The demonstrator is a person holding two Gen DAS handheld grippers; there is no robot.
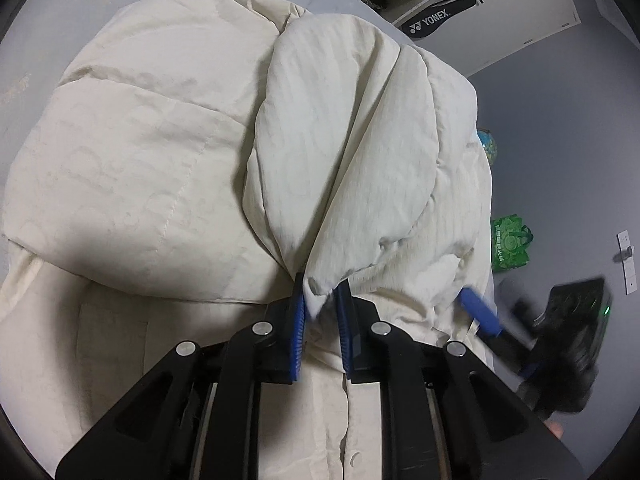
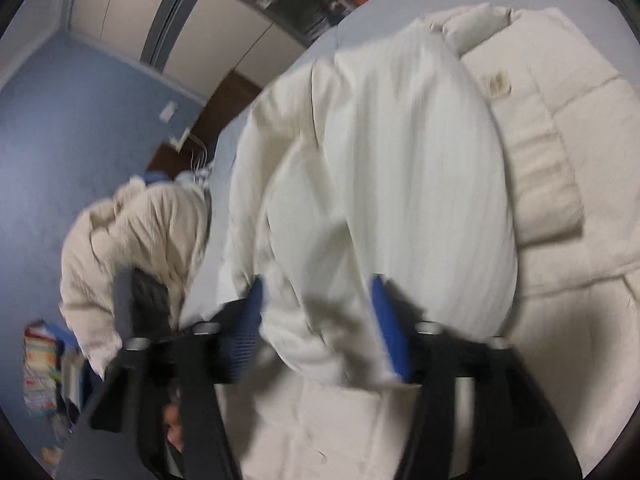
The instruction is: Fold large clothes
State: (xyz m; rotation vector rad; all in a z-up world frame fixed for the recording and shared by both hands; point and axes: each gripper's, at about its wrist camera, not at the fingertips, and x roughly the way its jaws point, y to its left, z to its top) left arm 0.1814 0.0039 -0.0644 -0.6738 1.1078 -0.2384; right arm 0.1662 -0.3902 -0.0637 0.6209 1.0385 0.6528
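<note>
Cream puffer jacket (image 1: pixel 140 168) lies spread on a pale grey bed (image 1: pixel 60 32), filling most of both views. Snap-button front placket (image 1: pixel 352 440) faces up, running toward the left wrist camera.

Left gripper (image 1: pixel 322 308): blue-padded fingers (image 1: pixel 298 320) clenched on a gathered corner of a puffy fold (image 1: pixel 340 152), likely a sleeve or side panel, which is lifted up and arcs over the jacket body. Pinch looks firm, with fabric bunched between the pads.

Right gripper (image 2: pixel 320 312): fingers (image 2: pixel 390 332) stand wide apart with a thick lump of the same raised panel (image 2: pixel 400 160) between them. View is motion-blurred, so I cannot tell if they are grasping it or just straddling it. In the left wrist view this gripper shows blurred at the right edge of the jacket (image 1: pixel 480 312).

Progress, judged: early to mid fold. One panel is raised over the torso but not yet laid flat. The far side shows a collar label (image 2: pixel 496 84) and a knit-looking cuff or band (image 2: pixel 548 196) lying flat on the body, so one sleeve may already be tucked in, but that's uncertain. Left to do: lay this panel down, smooth it, then fold the length in half. The jacket is not a compact bundle yet.

Off-task: second cream garment heaped on a dark chair (image 2: pixel 136 248) beside the bed, green bag (image 1: pixel 510 244) on the floor, Yonex racket bag (image 1: pixel 440 16) against the wall.
</note>
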